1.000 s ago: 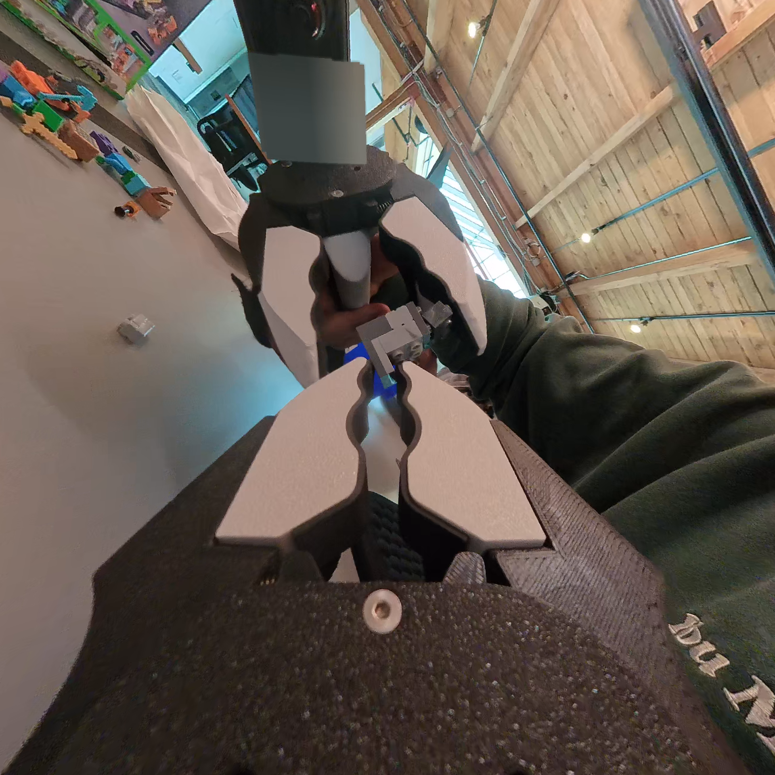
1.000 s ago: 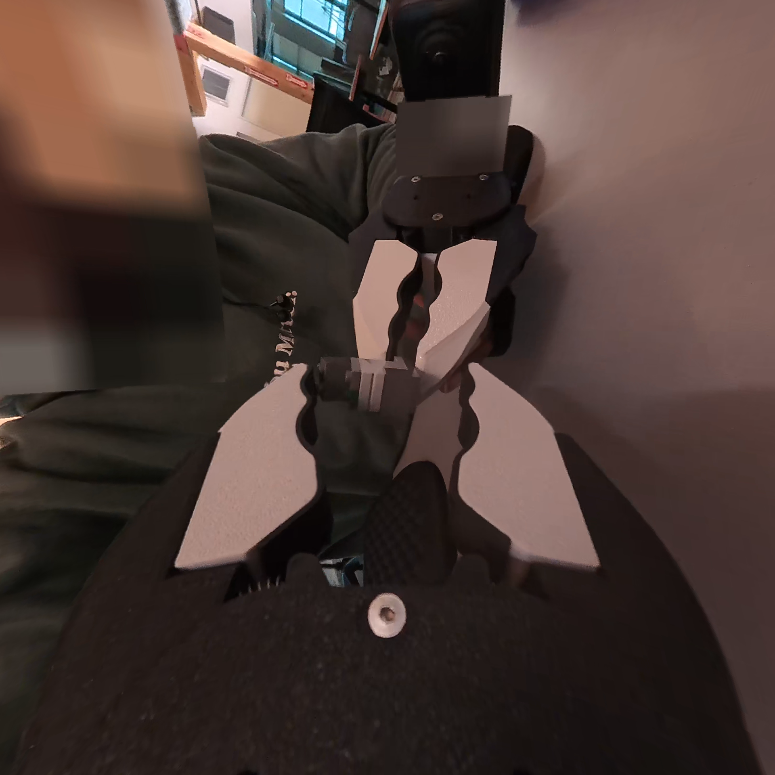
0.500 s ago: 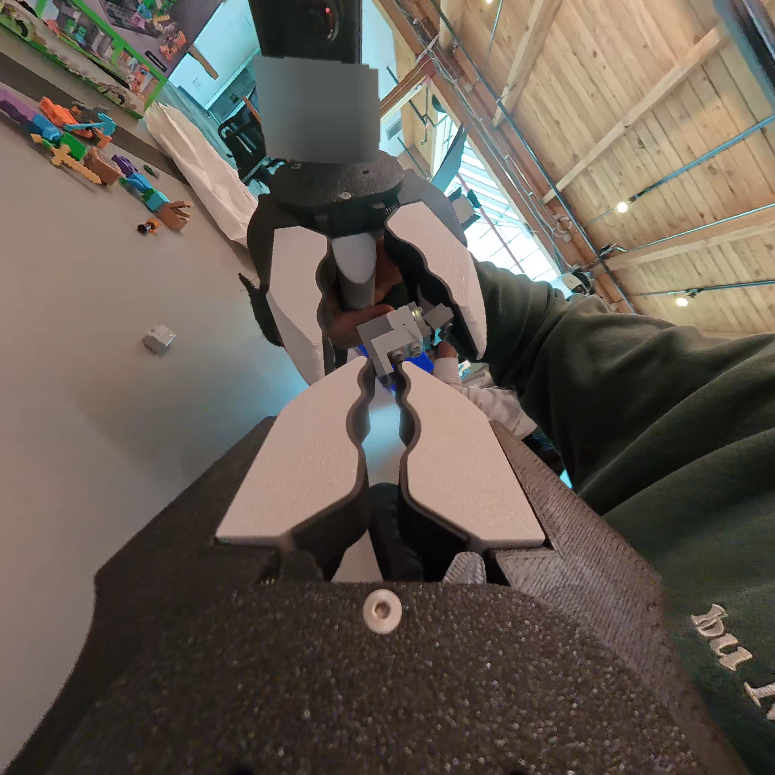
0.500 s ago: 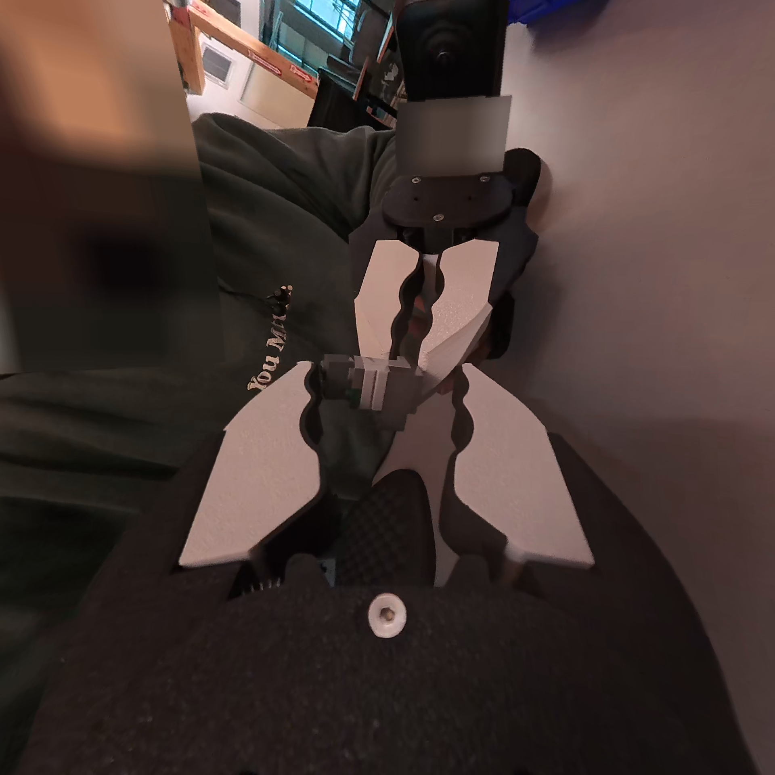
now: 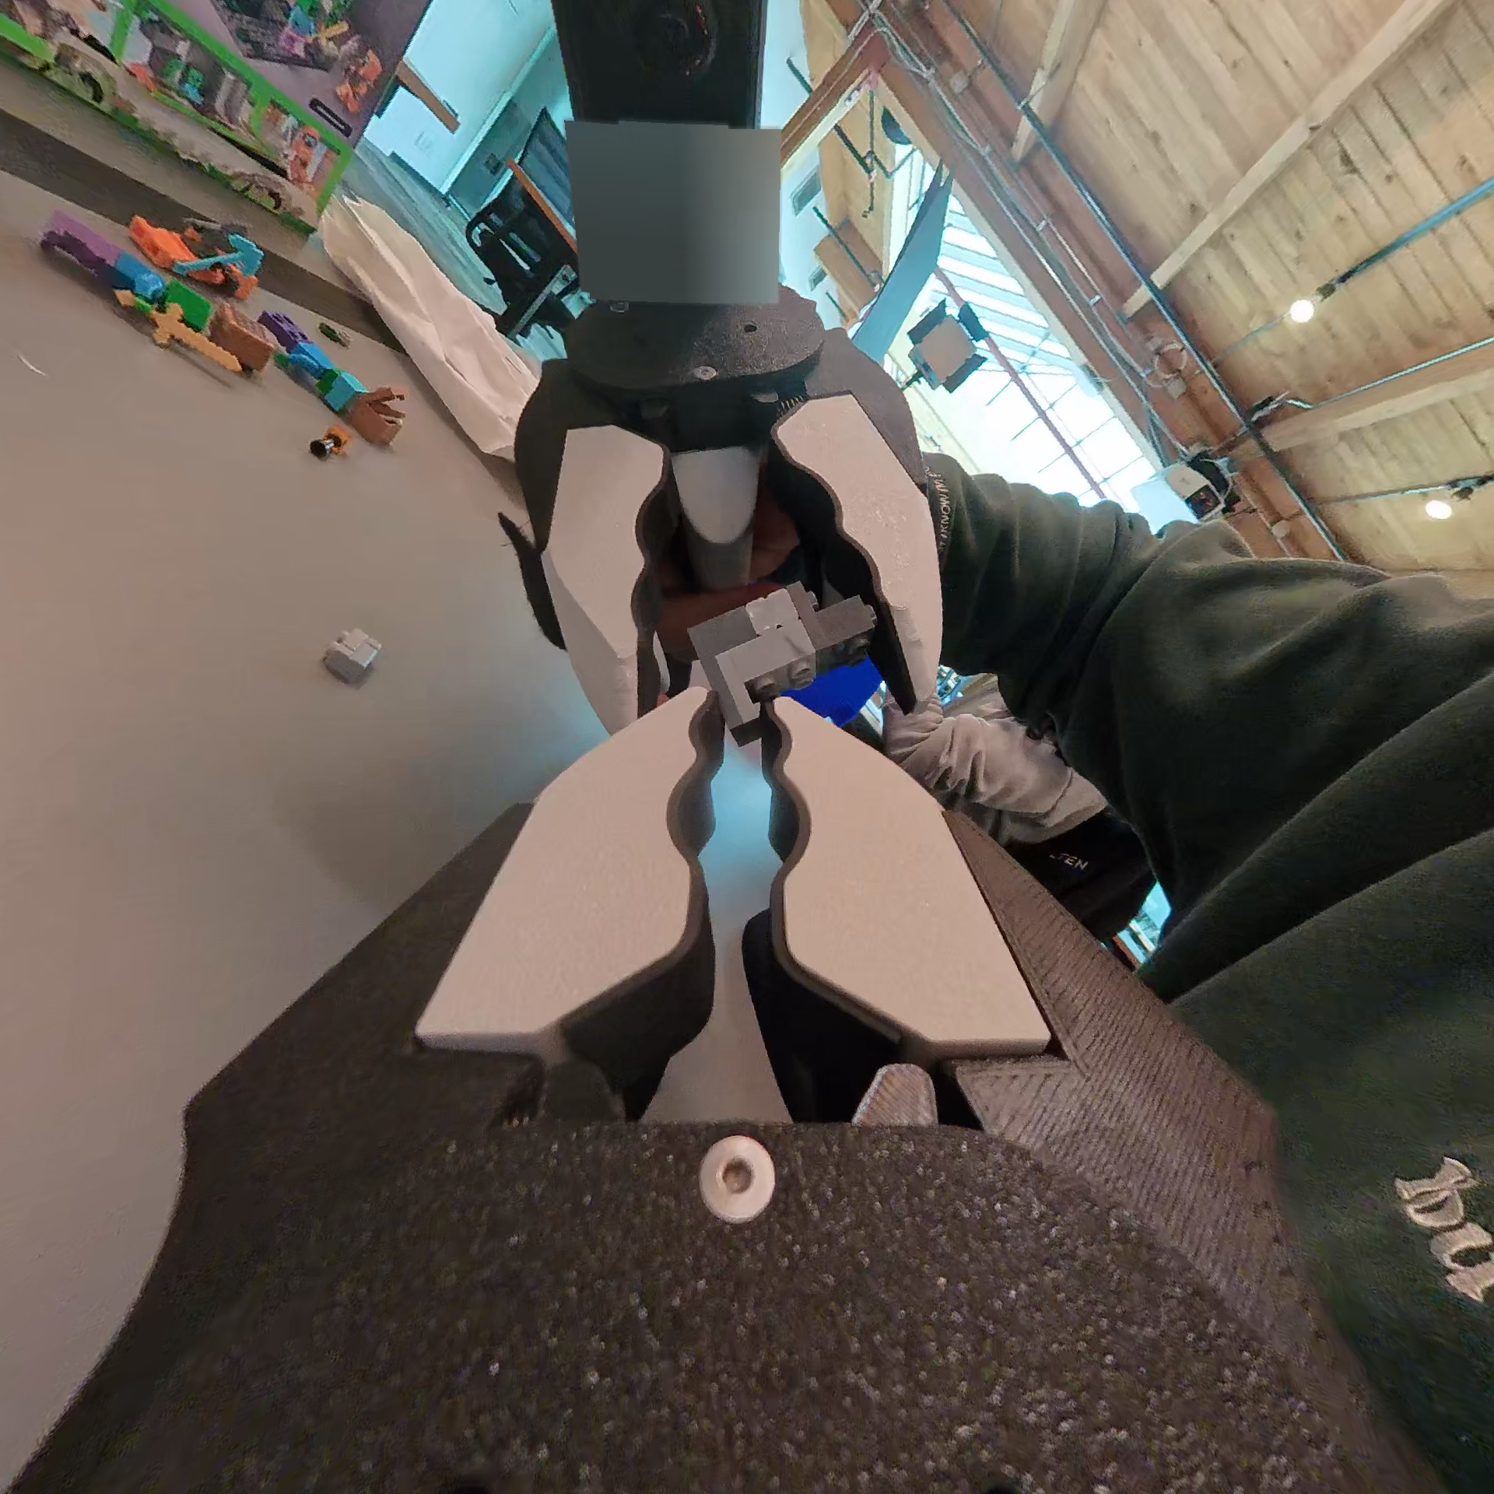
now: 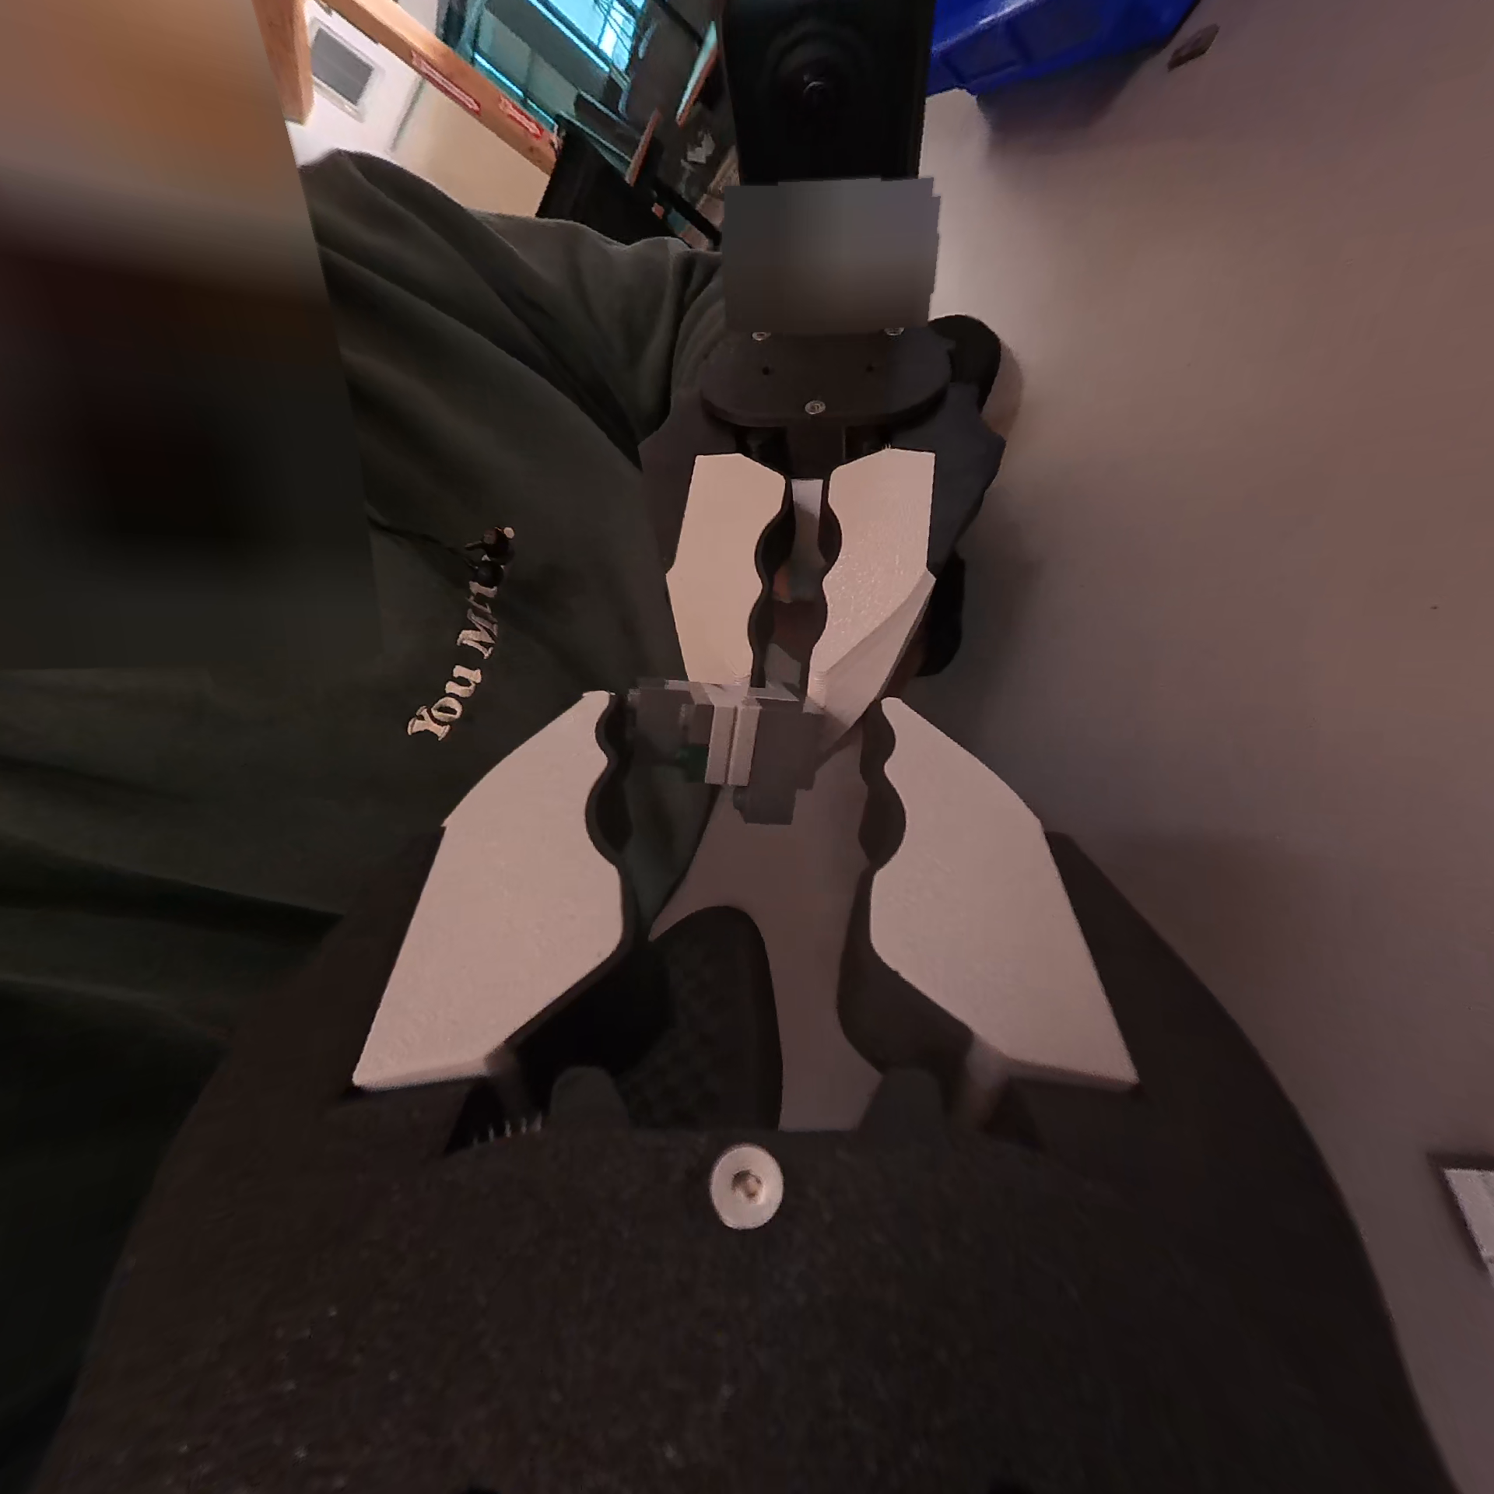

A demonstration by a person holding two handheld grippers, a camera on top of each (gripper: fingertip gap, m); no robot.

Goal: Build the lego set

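two grippers meet tip to tip above the table [image 5: 202,808]. the left gripper [image 5: 740,711], nearly closed, pinches the blocky grey lego assembly [image 5: 776,651]; beyond, the right gripper [image 6: 740,711] gapes wide around it, apparently not clamping.

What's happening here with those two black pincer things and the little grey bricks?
A person in a dark green sweatshirt holds two hand-held tools facing each other above a grey table. The left tool pinches the bottom of a small grey lego assembly. The right tool is open around it. More coloured lego pieces and one loose grey brick lie on the table.
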